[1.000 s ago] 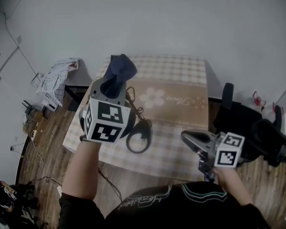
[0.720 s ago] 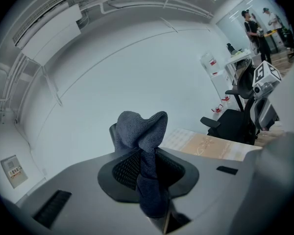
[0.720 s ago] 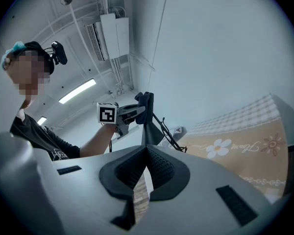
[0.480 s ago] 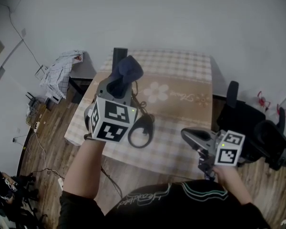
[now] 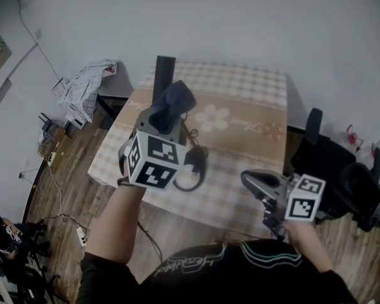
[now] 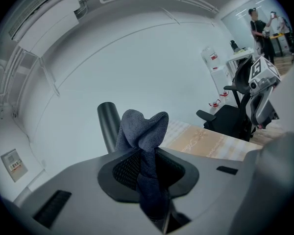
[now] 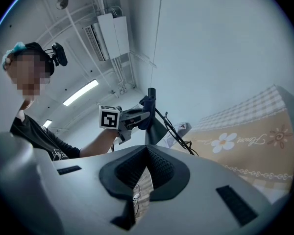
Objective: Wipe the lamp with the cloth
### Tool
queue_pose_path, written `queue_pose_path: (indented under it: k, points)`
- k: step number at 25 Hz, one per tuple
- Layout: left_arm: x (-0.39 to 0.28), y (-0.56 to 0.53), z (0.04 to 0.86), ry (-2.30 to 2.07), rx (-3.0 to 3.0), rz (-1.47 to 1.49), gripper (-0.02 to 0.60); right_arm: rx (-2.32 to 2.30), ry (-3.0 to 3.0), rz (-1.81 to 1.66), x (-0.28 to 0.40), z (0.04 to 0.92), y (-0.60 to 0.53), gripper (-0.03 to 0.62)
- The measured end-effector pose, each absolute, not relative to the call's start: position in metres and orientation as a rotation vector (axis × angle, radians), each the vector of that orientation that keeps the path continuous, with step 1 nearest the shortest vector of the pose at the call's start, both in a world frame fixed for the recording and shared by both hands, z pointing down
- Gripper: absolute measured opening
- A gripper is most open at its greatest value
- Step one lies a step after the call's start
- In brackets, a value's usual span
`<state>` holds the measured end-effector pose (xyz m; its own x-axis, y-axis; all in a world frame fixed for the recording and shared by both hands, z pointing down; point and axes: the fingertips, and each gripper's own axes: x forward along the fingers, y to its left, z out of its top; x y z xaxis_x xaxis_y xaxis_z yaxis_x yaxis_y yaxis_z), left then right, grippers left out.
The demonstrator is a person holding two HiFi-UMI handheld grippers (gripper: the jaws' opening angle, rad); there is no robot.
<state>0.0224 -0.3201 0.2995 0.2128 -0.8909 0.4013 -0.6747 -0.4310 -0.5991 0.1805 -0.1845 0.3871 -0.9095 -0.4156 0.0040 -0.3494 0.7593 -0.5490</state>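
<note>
Left gripper (image 6: 146,155) jaws clamp cloth (image 6: 142,129) beside lamp (image 5: 164,75); tablecloth (image 5: 240,103) script unreadable

The left gripper (image 5: 168,118) is held up in front of the chest on a bare forearm (image 5: 114,223). Its jaws point away from the body and pinch the cloth (image 6: 141,131), which bunches out beyond the fingertips. The right gripper (image 5: 248,182) sits lower and close to the body (jaws pressed together, nothing between them), pointing toward the left one.
</note>
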Motion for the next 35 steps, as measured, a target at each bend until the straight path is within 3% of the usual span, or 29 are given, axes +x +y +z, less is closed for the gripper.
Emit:
queue_pose_path:
  k: [35]
  points:
    - [0.039,-0.278,0.395,1.484,-2.245,-1.282,0.072,-0.474,2.831,-0.958,0.186,0.409,-0.174,0.011]
